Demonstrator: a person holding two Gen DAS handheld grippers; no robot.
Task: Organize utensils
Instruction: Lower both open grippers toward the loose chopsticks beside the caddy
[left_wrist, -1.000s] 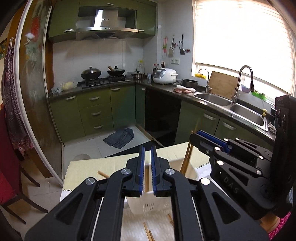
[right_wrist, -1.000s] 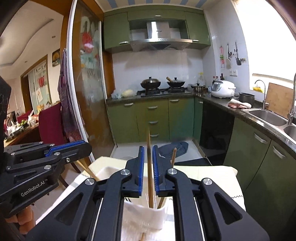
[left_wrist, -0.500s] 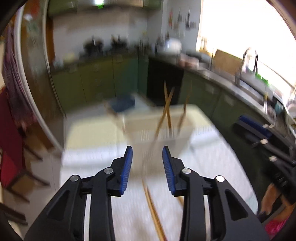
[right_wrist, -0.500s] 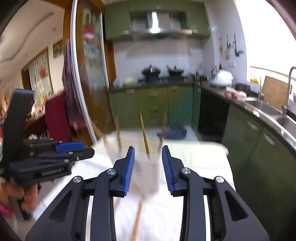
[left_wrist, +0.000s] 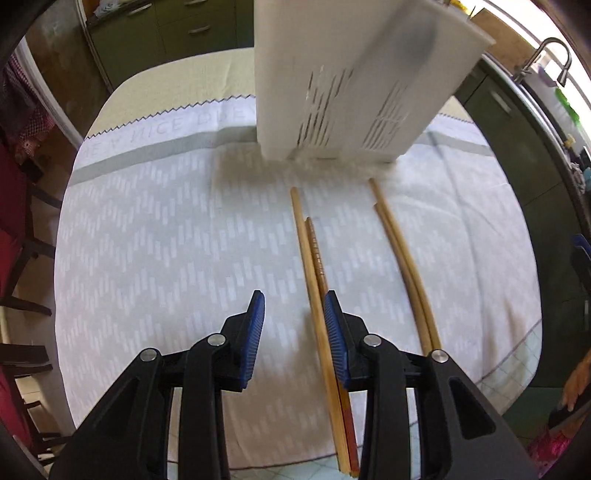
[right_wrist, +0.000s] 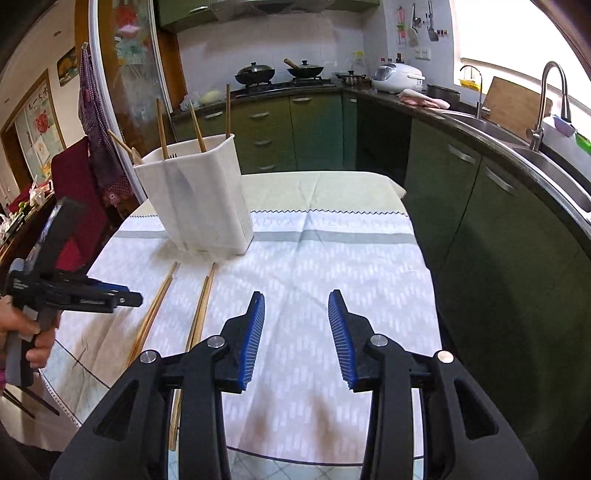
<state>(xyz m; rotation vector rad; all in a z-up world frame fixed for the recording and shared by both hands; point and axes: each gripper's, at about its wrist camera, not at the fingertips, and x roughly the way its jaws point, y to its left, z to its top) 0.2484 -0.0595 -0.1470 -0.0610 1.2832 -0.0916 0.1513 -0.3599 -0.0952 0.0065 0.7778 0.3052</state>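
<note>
Wooden chopsticks (left_wrist: 314, 280) run hidden under the left tongs (left_wrist: 294, 328).

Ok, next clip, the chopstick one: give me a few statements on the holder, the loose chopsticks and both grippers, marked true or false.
1. The white holder stands upright on the tablecloth. True.
2. The holder is empty. False: several chopsticks stick up out of it.
3. Four loose chopsticks lie on the cloth in two pairs. True.
4. The left gripper is clamped shut on a chopstick. False: its jaws stand apart, with a chopstick just inside the right-hand one.
5. The right gripper has nothing between its jaws. True; they are opening over bare cloth.
</note>
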